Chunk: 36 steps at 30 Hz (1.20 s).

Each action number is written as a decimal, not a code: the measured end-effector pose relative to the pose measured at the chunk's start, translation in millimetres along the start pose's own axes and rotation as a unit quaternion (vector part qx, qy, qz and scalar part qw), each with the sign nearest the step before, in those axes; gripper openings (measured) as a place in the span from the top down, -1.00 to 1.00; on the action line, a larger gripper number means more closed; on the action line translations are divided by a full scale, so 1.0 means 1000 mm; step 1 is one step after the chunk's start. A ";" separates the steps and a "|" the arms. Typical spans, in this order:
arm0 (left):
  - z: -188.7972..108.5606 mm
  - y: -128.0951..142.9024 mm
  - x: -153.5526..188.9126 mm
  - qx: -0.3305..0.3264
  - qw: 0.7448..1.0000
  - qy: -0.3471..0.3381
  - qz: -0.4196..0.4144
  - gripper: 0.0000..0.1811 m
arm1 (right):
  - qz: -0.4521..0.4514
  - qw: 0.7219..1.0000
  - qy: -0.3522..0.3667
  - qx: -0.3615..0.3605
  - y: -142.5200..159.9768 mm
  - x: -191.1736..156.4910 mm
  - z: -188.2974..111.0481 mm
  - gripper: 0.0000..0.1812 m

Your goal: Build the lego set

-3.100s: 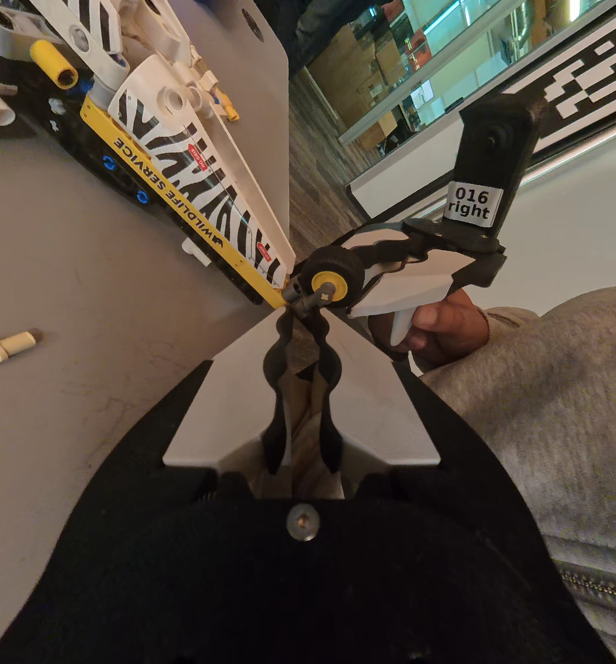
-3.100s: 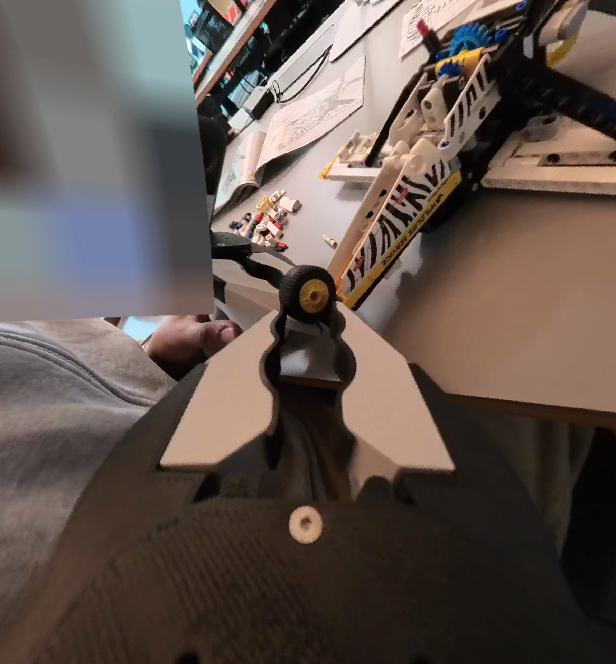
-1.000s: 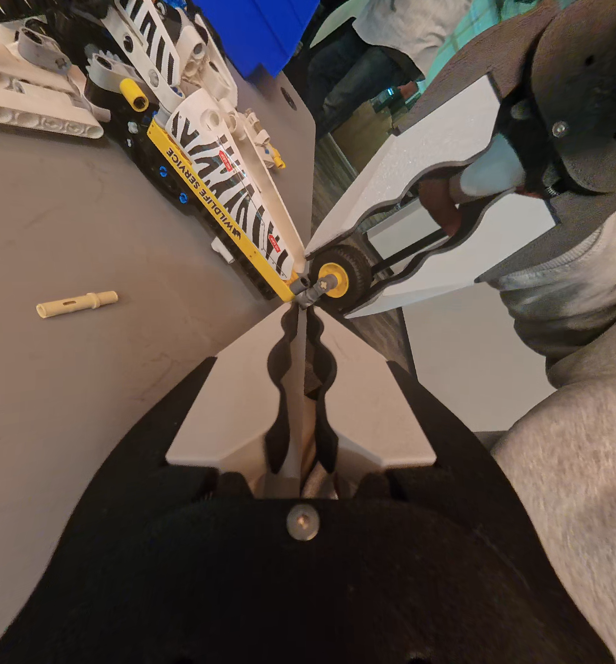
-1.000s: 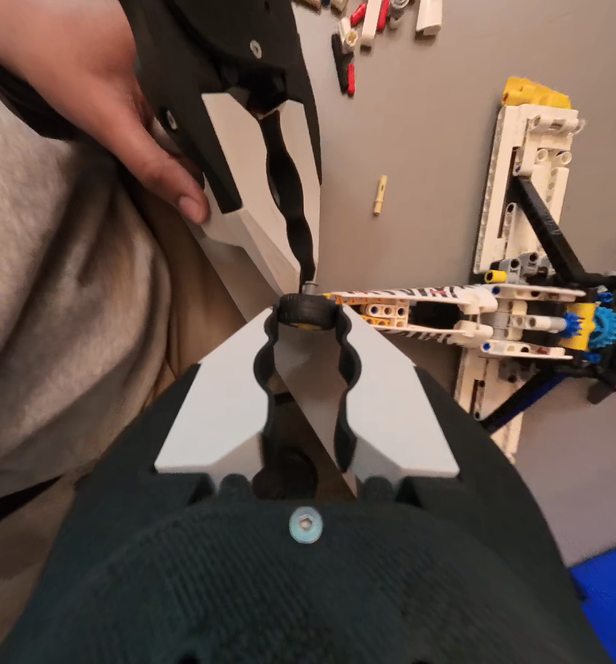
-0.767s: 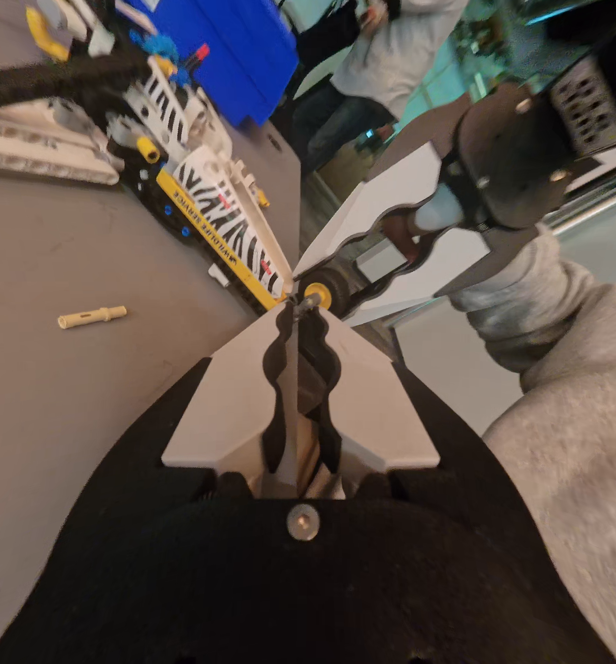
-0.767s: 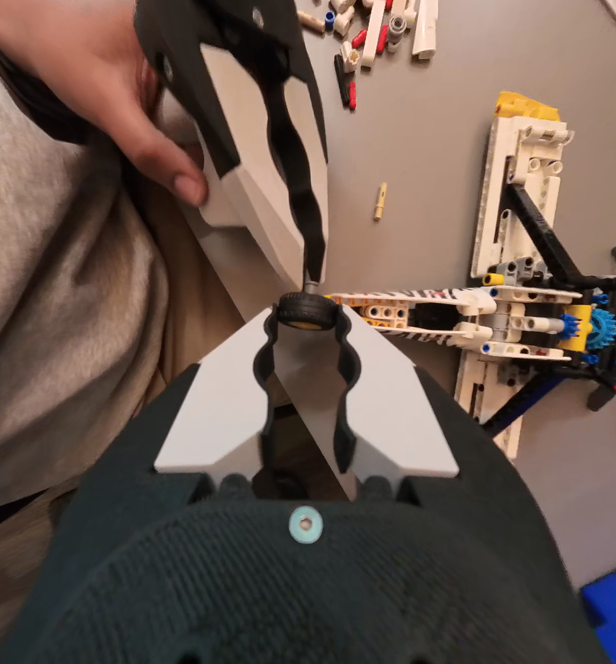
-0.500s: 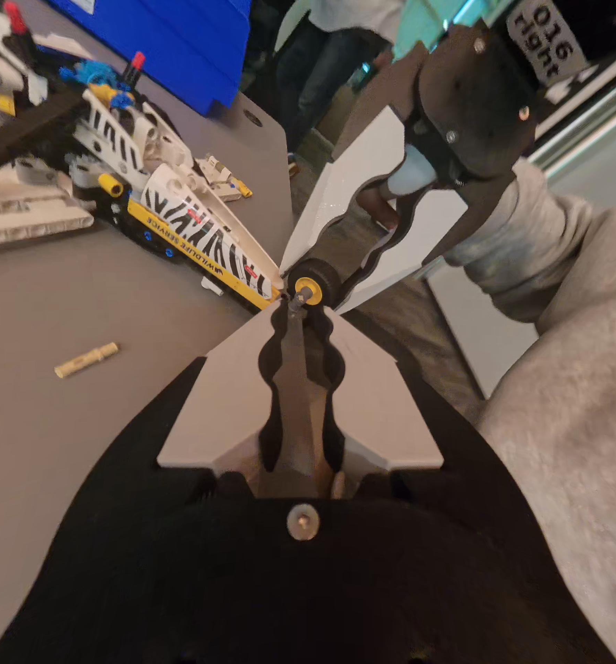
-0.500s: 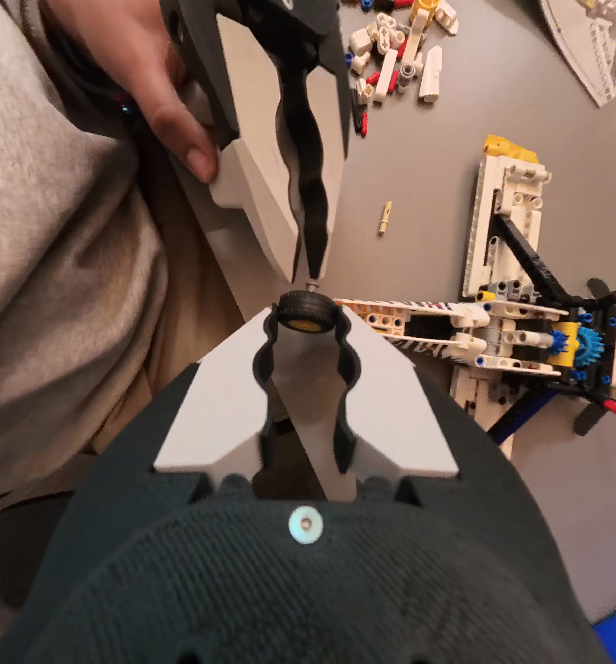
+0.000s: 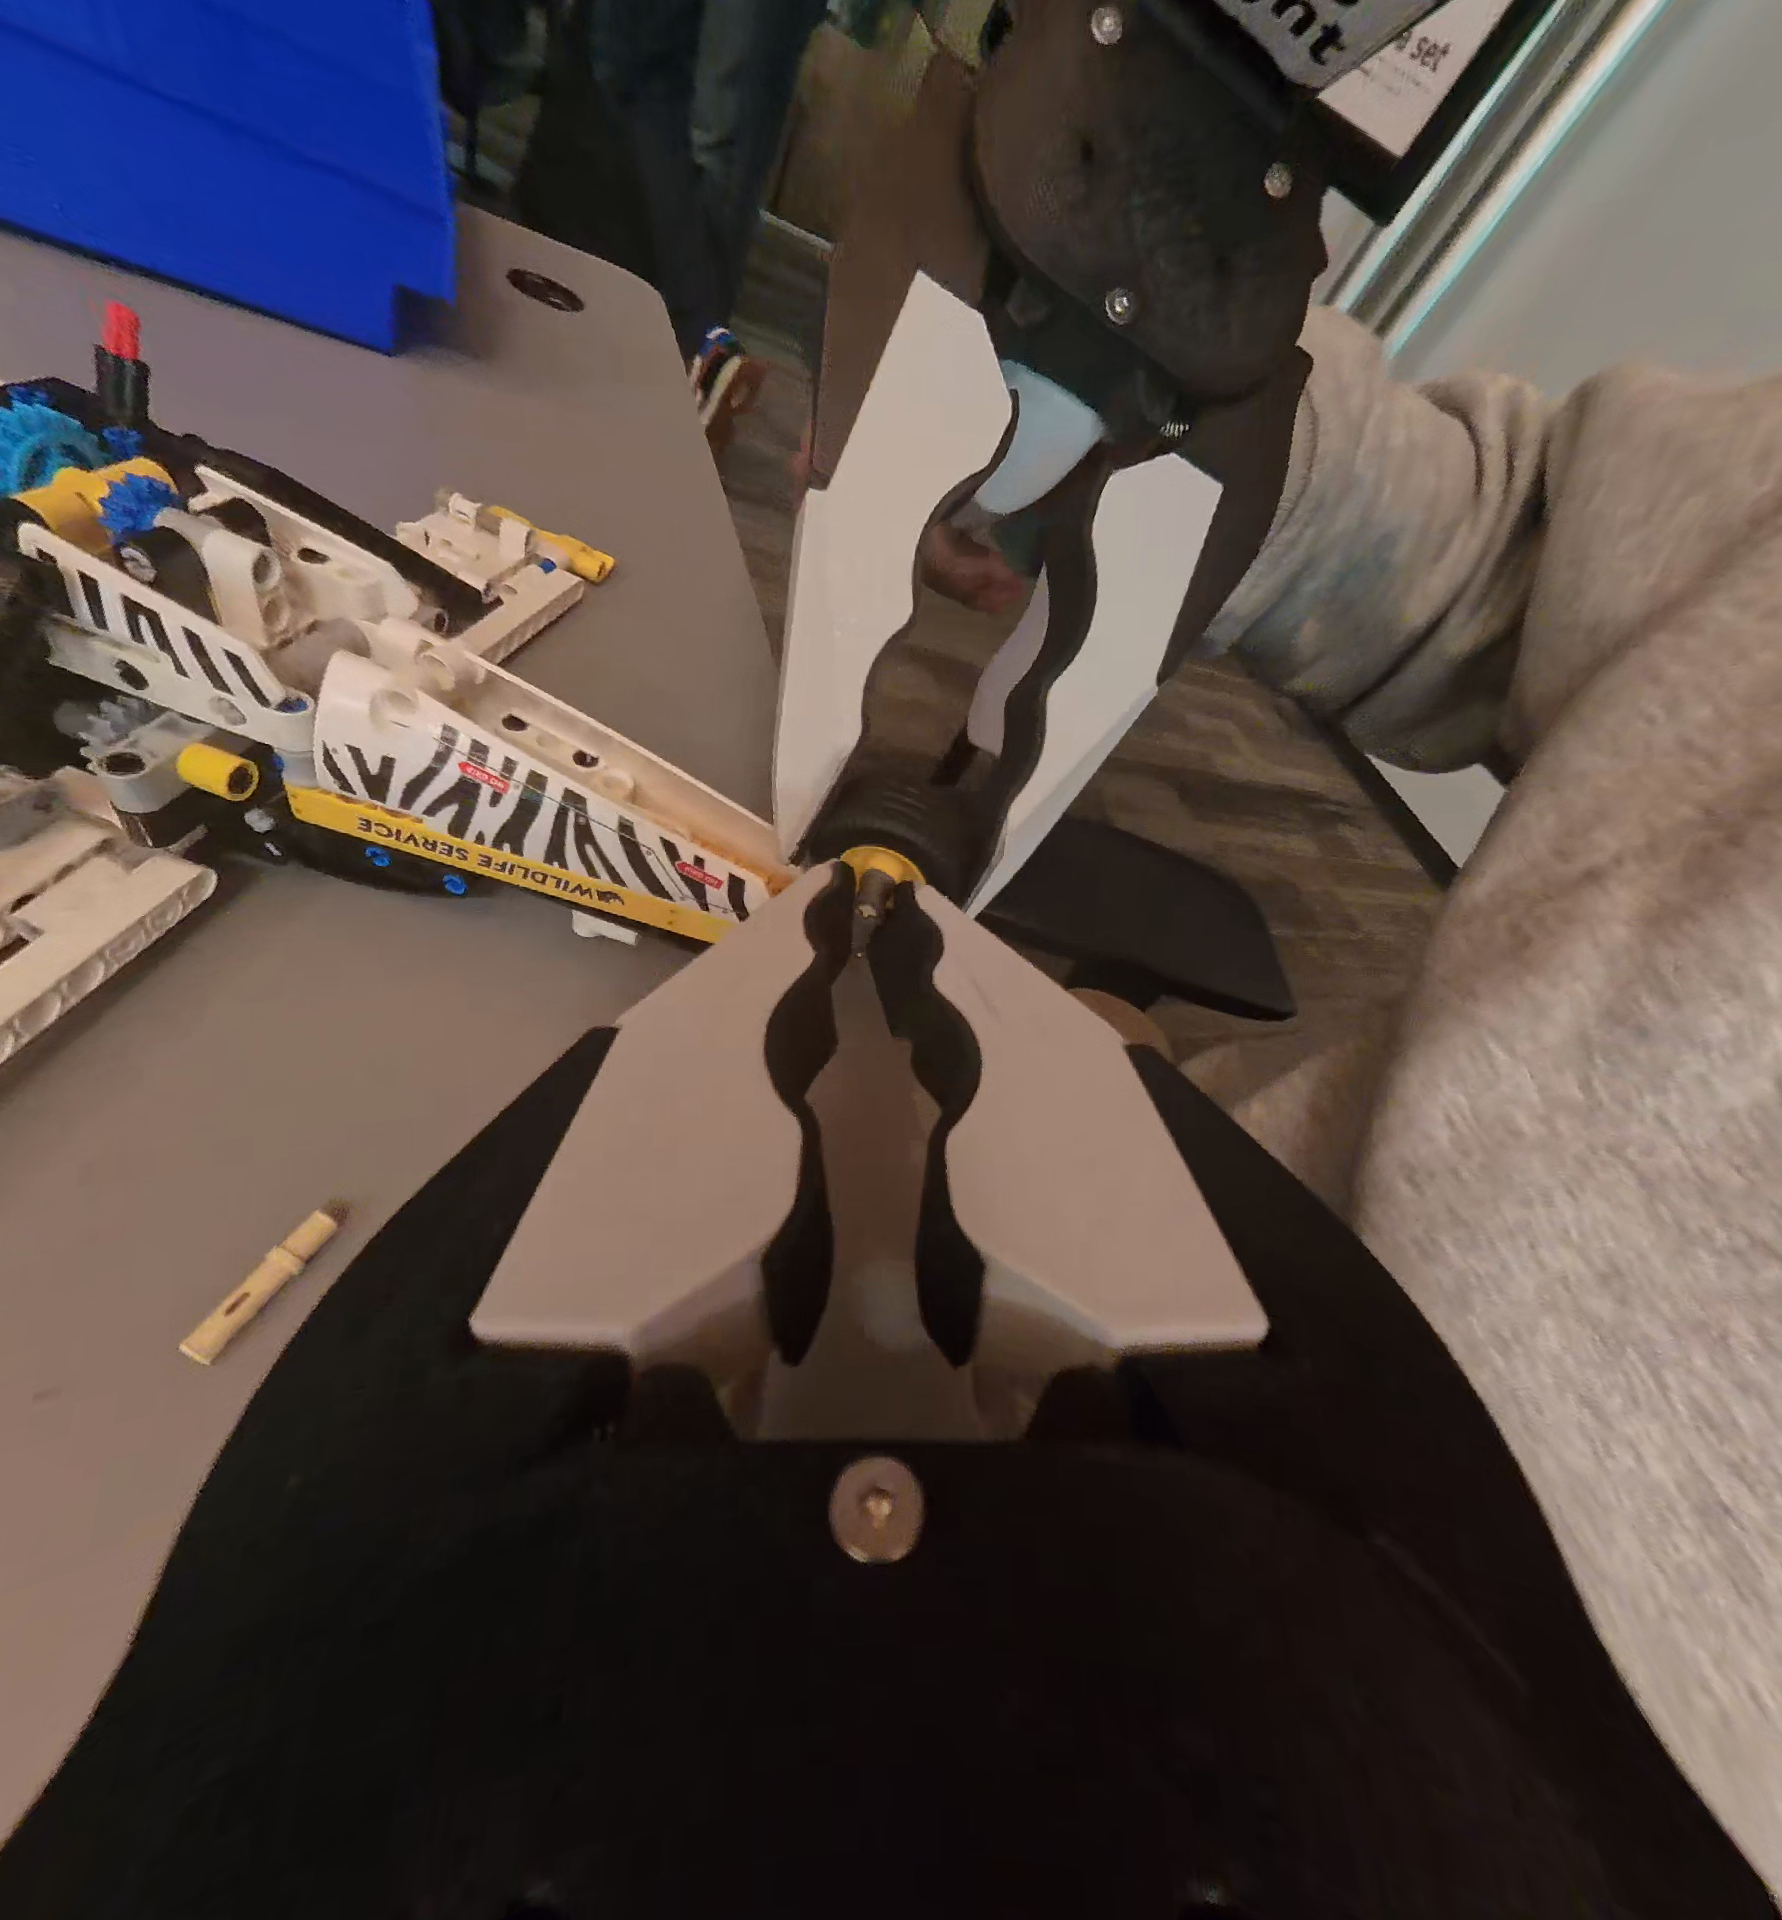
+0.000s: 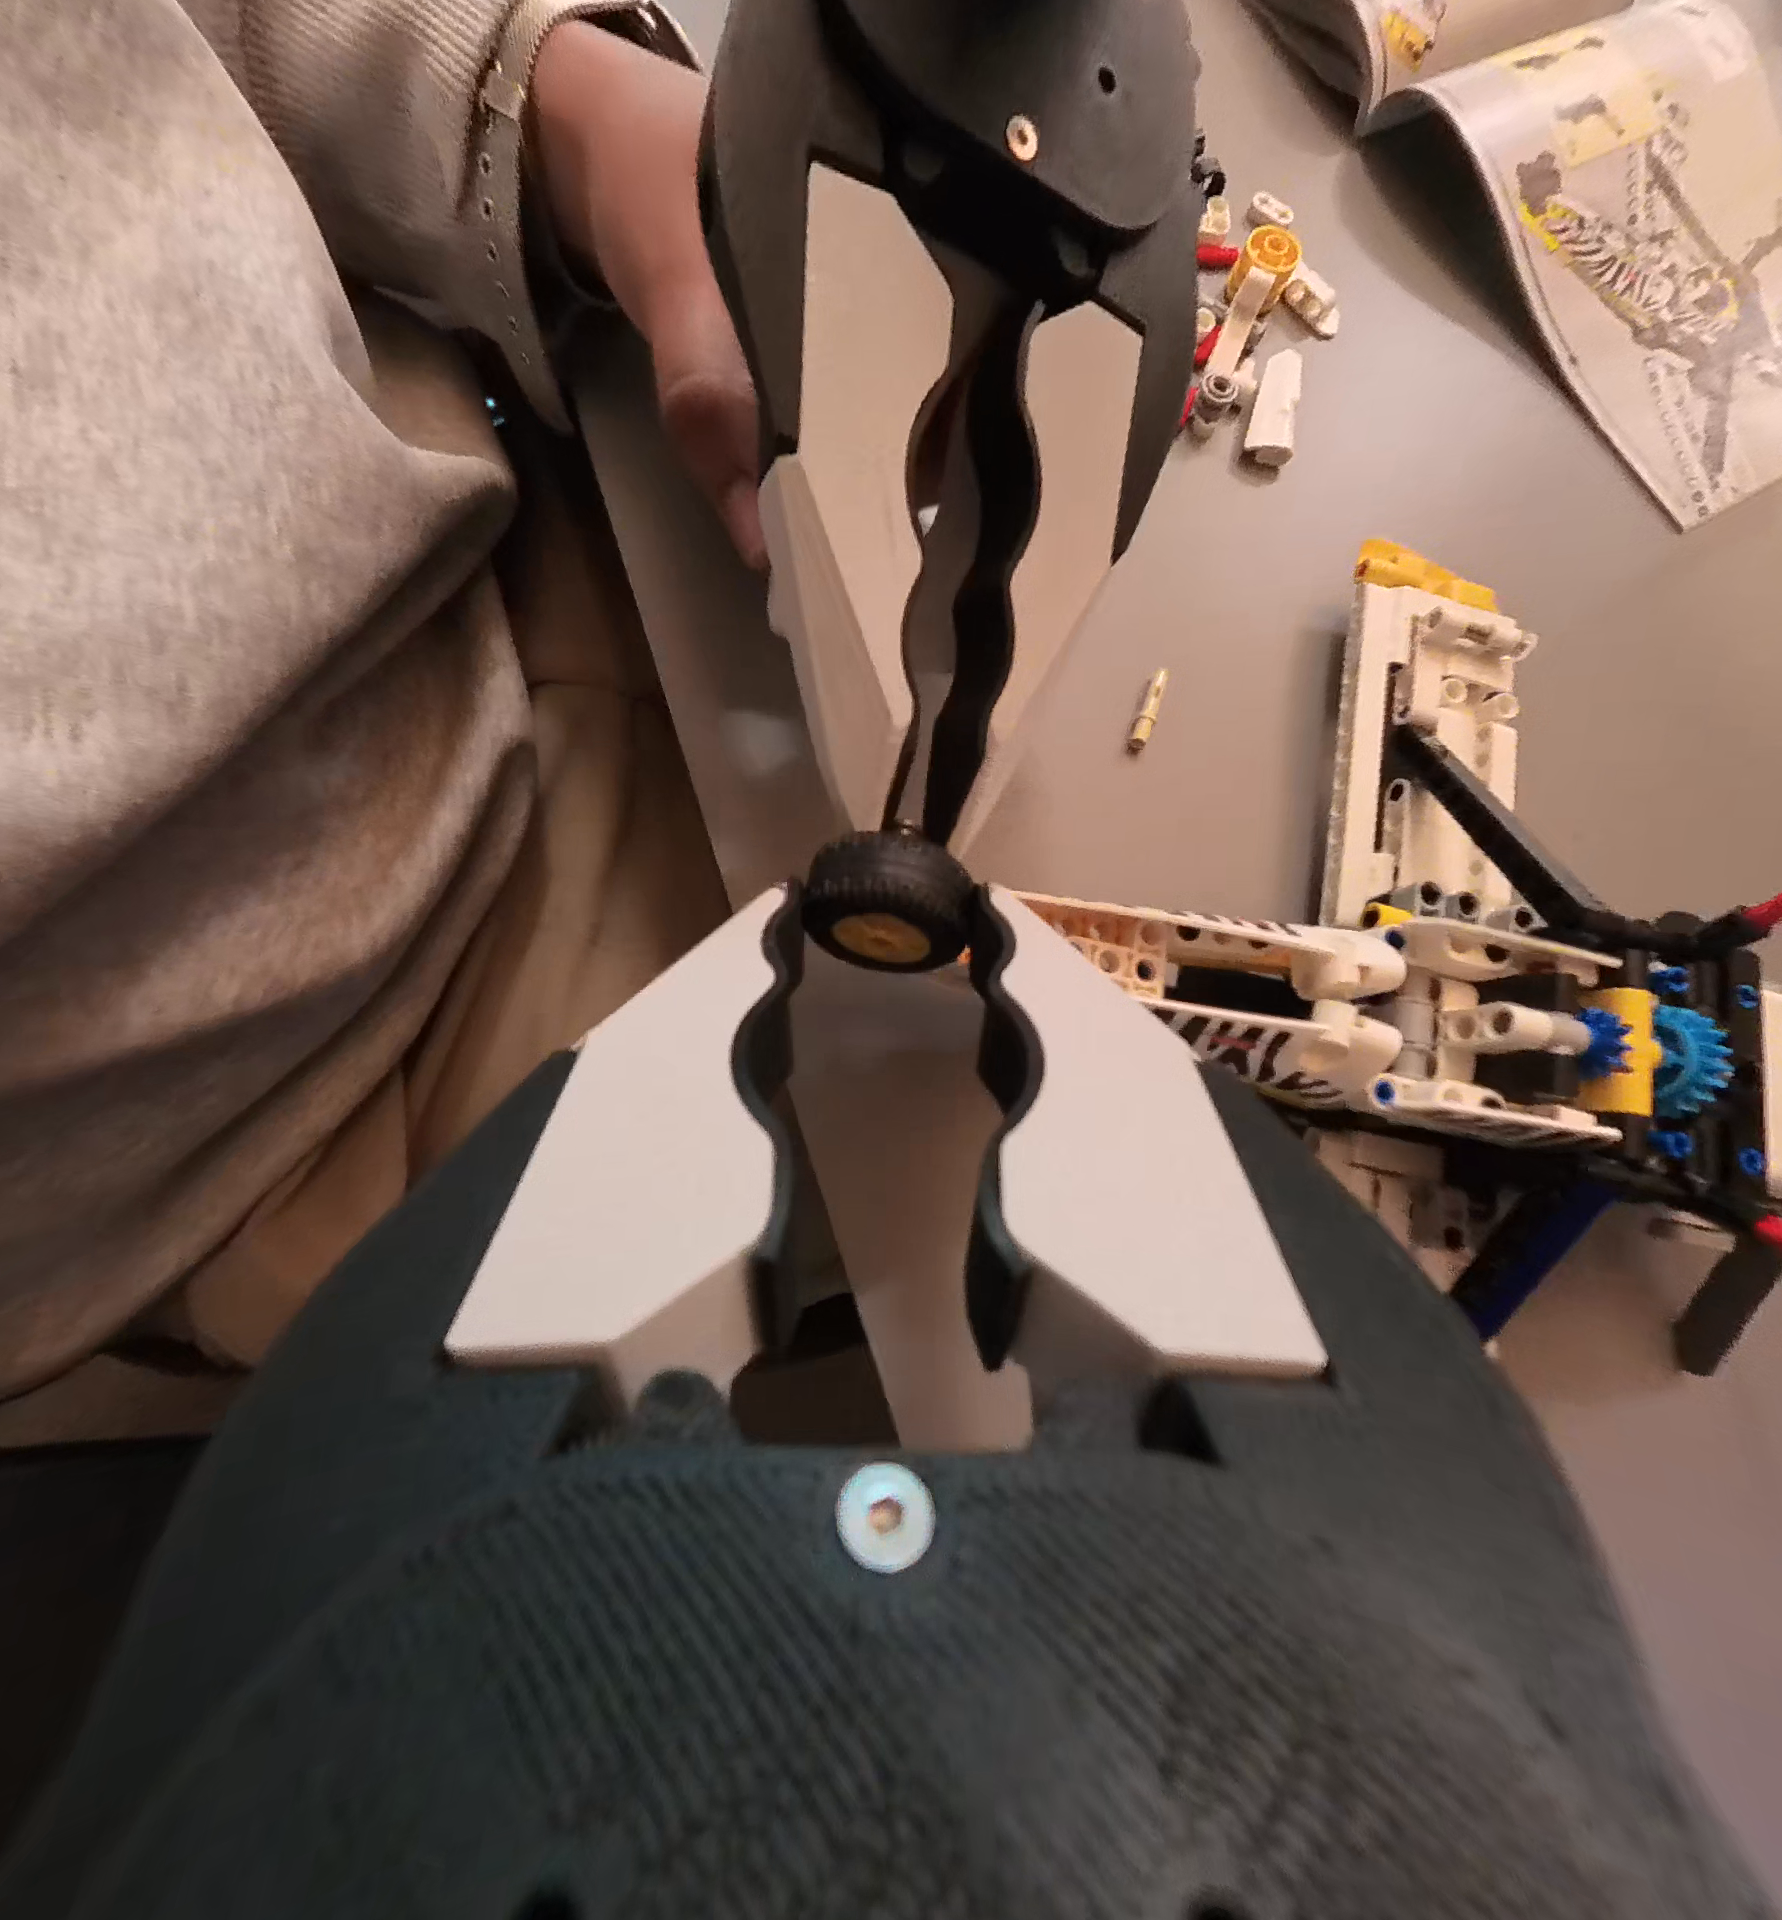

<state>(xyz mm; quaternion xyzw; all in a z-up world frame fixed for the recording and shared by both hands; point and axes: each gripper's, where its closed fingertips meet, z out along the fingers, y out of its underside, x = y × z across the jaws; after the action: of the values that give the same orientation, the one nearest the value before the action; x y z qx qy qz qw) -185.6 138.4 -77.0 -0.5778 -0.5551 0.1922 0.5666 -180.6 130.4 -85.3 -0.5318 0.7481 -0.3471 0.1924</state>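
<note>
My right gripper (image 10: 885, 906) is shut on a small black wheel (image 10: 882, 878) with a yellow hub. My left gripper (image 9: 871, 902) is shut on a short grey axle (image 9: 869, 891) whose end sits in the wheel's hub (image 9: 871, 860). In the left wrist view the right gripper (image 9: 882, 831) comes down from above; in the right wrist view the left gripper (image 10: 913, 821) does. The wheel hangs just off the table's near edge, at the tip of the zebra-striped white and yellow lego model (image 9: 513, 810), which also shows in the right wrist view (image 10: 1386, 997).
A tan pin (image 9: 263, 1283) lies loose on the grey table (image 9: 191, 1091). A pile of loose parts (image 10: 1251, 312) and an open instruction booklet (image 10: 1645, 208) lie farther off. A blue bin (image 9: 191, 135) stands at the back. A person's grey sleeves flank both grippers. The grippers are tip to tip, or close to it.
Both grippers have swung around the joined wheel and axle while keeping hold of them. The right gripper now stands more upright over the wheel. The model has not moved.
</note>
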 end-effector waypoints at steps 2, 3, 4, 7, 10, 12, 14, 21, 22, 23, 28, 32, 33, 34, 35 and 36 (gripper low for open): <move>0.000 0.001 0.001 -0.005 1.000 0.000 0.011 0.95 | 0.008 1.000 0.001 0.018 0.000 -0.001 0.000 0.66; 0.000 0.001 0.001 -0.006 1.000 -0.004 0.018 0.95 | 0.011 1.000 0.005 0.028 0.000 -0.001 -0.001 0.66; 0.000 0.001 0.001 -0.005 1.000 -0.009 0.024 0.95 | 0.015 0.999 0.008 0.038 0.000 -0.001 -0.001 0.66; -0.002 -0.001 -0.001 0.003 0.999 -0.022 0.025 1.00 | 0.028 0.997 0.023 0.066 -0.001 -0.001 -0.002 0.66; -0.014 -0.003 -0.010 0.019 0.999 -0.045 0.022 1.00 | 0.045 0.995 0.042 0.084 0.006 0.004 -0.010 0.66; -0.014 -0.004 -0.009 0.025 0.999 -0.034 0.006 1.00 | 0.061 0.992 0.044 0.100 0.009 0.004 -0.014 0.66; -0.012 -0.008 -0.005 0.038 0.999 -0.018 -0.002 1.00 | 0.060 0.991 0.048 0.113 0.009 0.002 -0.013 0.66; 0.009 -0.001 -0.001 -0.015 1.000 0.000 0.019 0.86 | 0.048 0.989 0.028 0.139 0.003 -0.001 -0.008 0.66; 0.011 -0.001 -0.001 -0.020 0.999 0.003 0.027 0.90 | 0.045 0.989 0.027 0.139 0.003 -0.001 -0.008 0.66; 0.012 -0.001 0.001 -0.023 0.999 0.010 0.030 0.94 | 0.042 0.989 0.026 0.138 0.003 -0.001 -0.008 0.66; 0.010 0.000 0.003 -0.024 0.999 0.023 0.033 0.95 | 0.040 0.989 0.021 0.142 0.003 -0.002 -0.009 0.66; 0.010 -0.001 0.000 -0.022 0.999 0.009 0.032 0.95 | 0.049 0.986 0.025 0.157 0.004 0.000 -0.010 0.66; 0.010 0.000 -0.001 -0.022 0.999 0.009 0.027 0.94 | 0.051 0.985 0.028 0.160 0.004 0.001 -0.010 0.66; 0.010 -0.001 -0.002 -0.021 0.999 0.007 0.023 0.94 | 0.052 0.985 0.030 0.163 0.005 0.002 -0.009 0.66; 0.009 0.000 -0.003 -0.020 1.000 0.005 0.020 0.94 | 0.054 0.984 0.033 0.167 0.005 0.003 -0.010 0.66; 0.009 0.000 -0.003 -0.020 1.000 0.004 0.017 0.94 | 0.056 0.984 0.034 0.169 0.005 0.004 -0.010 0.66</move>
<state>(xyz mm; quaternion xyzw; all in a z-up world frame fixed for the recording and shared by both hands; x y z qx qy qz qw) -194.5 139.6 -80.9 -0.5989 -0.5466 0.1884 0.5542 -191.4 130.9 -81.9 -0.4369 0.7136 -0.4746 0.2733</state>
